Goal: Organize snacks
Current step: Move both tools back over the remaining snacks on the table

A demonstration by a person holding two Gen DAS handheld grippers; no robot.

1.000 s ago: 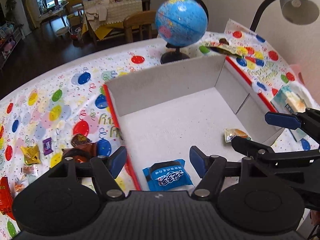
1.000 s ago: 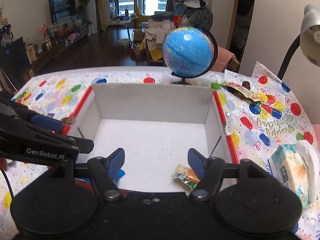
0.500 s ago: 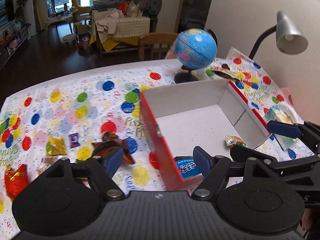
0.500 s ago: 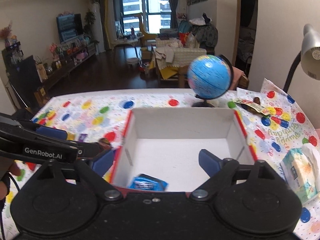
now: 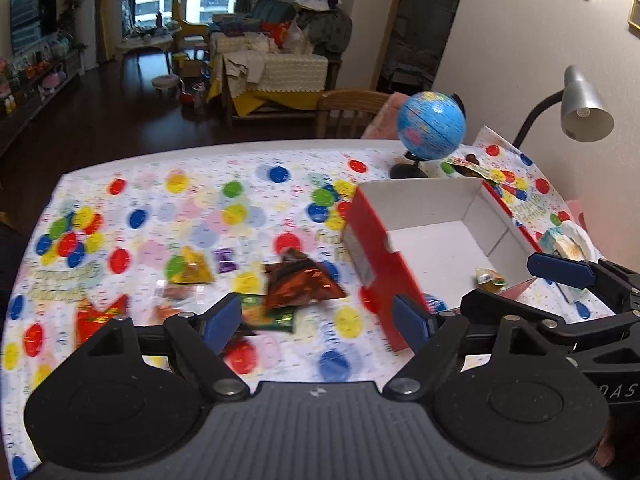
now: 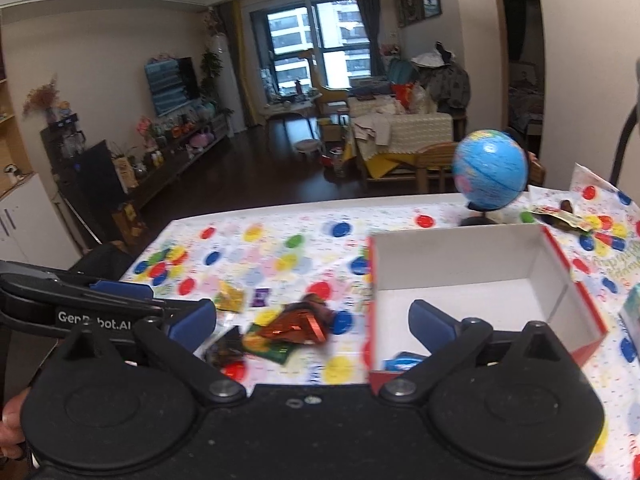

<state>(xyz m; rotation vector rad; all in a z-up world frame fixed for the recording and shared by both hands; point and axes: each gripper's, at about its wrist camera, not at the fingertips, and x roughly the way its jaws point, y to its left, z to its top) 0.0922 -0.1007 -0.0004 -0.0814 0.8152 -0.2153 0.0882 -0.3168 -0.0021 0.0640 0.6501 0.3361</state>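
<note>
Both tongs released: left tongs [image 5: 318, 322] read "GenRobot.AI", right tongs [image 6: 312, 324]. Blue packet [image 6: 404, 361] in box [image 6: 460, 256], label unreadable.

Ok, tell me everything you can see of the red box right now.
The box is an open, lidless cardboard tray, red outside and plain white inside, with low upright walls and folded corner flaps. It sits flat on the balloon-print tablecloth, right of the loose snack pile and just in front of the globe. Inside lie a blue packet near the front wall and a small yellow-orange packet near the right wall. Neither gripper touches it, as far as I can see.
</note>
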